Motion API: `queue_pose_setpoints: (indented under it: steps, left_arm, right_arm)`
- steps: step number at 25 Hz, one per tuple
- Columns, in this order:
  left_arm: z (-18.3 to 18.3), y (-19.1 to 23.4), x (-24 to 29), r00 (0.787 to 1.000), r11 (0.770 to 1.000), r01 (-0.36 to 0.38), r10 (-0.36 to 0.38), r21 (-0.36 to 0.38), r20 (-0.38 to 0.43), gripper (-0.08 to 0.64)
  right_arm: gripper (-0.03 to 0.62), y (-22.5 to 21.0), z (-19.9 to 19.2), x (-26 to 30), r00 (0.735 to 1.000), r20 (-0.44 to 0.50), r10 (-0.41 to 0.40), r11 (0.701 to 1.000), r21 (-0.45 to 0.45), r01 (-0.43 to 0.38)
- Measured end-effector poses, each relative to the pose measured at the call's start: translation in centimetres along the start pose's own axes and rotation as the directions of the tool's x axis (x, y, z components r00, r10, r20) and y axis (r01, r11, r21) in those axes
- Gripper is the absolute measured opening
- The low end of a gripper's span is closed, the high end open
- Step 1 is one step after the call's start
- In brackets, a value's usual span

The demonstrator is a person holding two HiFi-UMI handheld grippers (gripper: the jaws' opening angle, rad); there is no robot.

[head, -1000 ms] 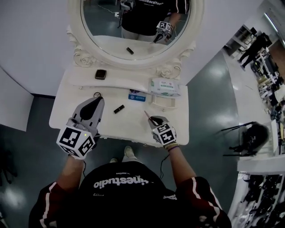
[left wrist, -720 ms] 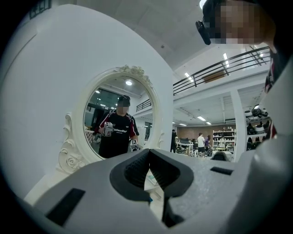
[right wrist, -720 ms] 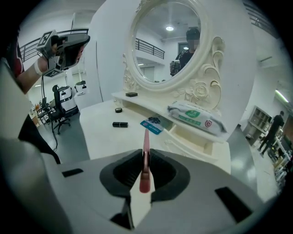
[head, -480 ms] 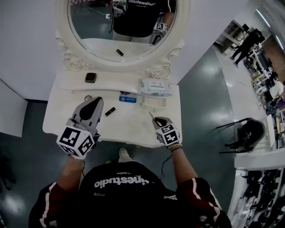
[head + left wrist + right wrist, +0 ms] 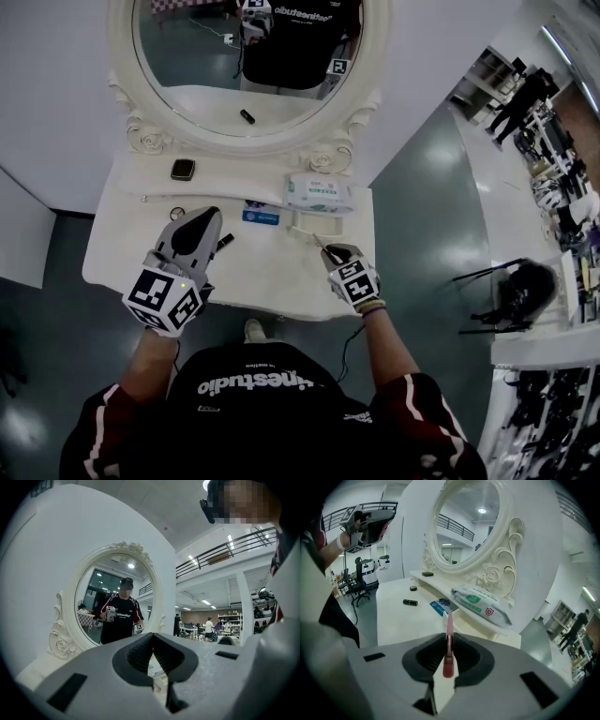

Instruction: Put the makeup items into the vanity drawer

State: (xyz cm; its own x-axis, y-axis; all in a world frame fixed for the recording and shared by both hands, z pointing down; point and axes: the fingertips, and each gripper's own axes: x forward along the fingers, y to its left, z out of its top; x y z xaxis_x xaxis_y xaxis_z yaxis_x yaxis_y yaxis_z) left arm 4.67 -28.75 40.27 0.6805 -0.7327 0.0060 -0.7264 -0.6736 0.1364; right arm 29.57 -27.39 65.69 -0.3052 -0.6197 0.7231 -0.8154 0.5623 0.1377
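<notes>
Within right gripper, pink stick clamped

Mirror: I see an oval glass in a carved white frame, top centre, with a black shirt reflected in it.
Chair: black, right edge, mid-height.
Floor: grey and glossy, right of centre.
Bystander: I spot one standing, upper right.

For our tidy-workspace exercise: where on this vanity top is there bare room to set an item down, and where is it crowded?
Freest: the front-middle of the vanity top, between the left hand-held gripper and the right hand-held gripper, which grips a pink makeup stick. Crowded: the back strip under the mirror, with blue packet and wipes pack.
</notes>
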Motion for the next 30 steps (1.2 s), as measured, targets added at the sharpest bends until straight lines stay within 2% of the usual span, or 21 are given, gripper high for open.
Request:
queue_pose_setpoints:
  steps: [14,23,30]
  left_arm:
    - [-1.2,1.5,1.0,0.995,0.995,-0.096,0.096,0.0,-0.005,0.005]
    - [-1.8,2.2,1.9,0.991,0.991,-0.131,0.131,0.006,-0.027,0.005]
    - [-2.3,2.5,3.0,0.99,0.991,-0.137,0.137,0.008,-0.038,0.005]
  right_arm:
    - [0.054,-2.2,3.2,4.1,0.997,-0.002,0.071,0.987,-0.144,-0.071]
    - [0.053,-2.8,3.4,6.6,0.994,-0.053,0.093,0.955,-0.278,-0.105]
    - [0.054,-2.9,2.7,7.9,0.989,-0.09,0.118,0.928,-0.344,-0.142]
